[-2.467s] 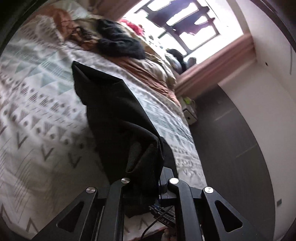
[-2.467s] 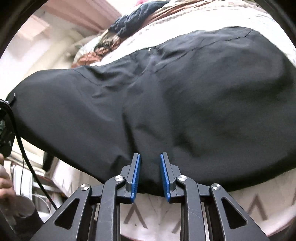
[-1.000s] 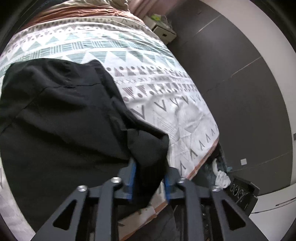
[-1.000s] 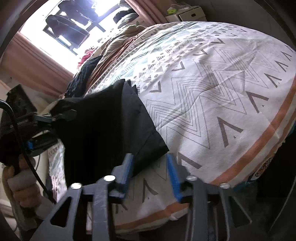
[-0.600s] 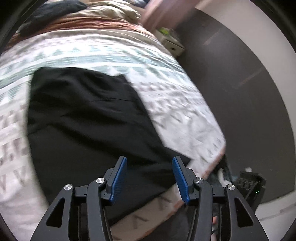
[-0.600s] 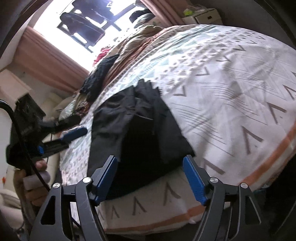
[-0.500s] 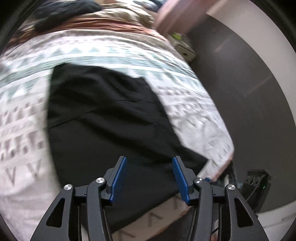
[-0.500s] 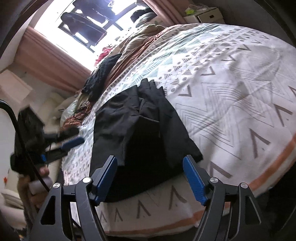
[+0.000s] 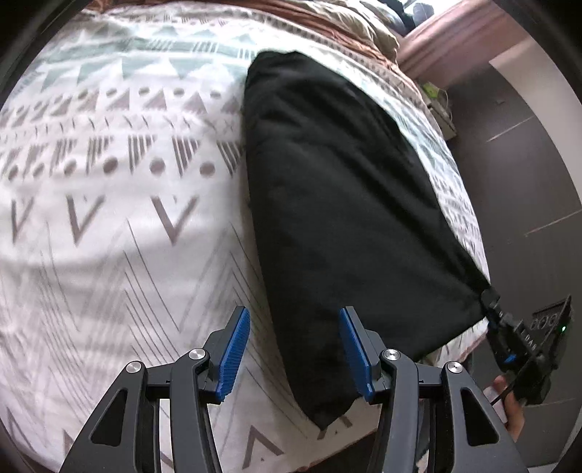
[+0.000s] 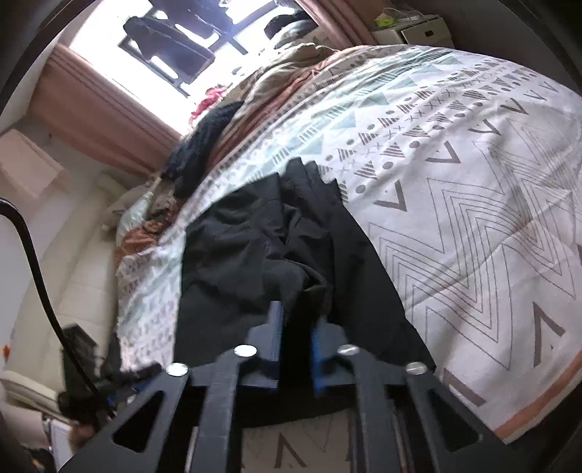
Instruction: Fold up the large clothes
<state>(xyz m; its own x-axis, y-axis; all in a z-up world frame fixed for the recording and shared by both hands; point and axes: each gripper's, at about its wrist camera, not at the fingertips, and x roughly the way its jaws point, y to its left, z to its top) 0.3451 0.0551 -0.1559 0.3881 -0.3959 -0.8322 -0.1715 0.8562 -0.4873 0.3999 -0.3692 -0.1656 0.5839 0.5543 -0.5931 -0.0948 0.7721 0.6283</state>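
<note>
Your left gripper [image 9: 294, 351] hangs with jaws spread over the near corner of the black garment [image 9: 345, 203] lying on the patterned bedspread [image 9: 109, 182], while your right gripper [image 10: 294, 338] looks, through blur, pinched on its bunched edge.

Bed with geometric-patterned white duvet [image 10: 473, 182], bright window [image 10: 174, 43] behind pink curtains [image 10: 102, 116], dark grey floor [image 9: 527, 182], white bedside cabinet [image 10: 418, 32], crumpled brown bedding [image 10: 283, 83]

Both wrist views close over bed [image 9: 109, 225], sharing black garment [image 9: 338, 203].
</note>
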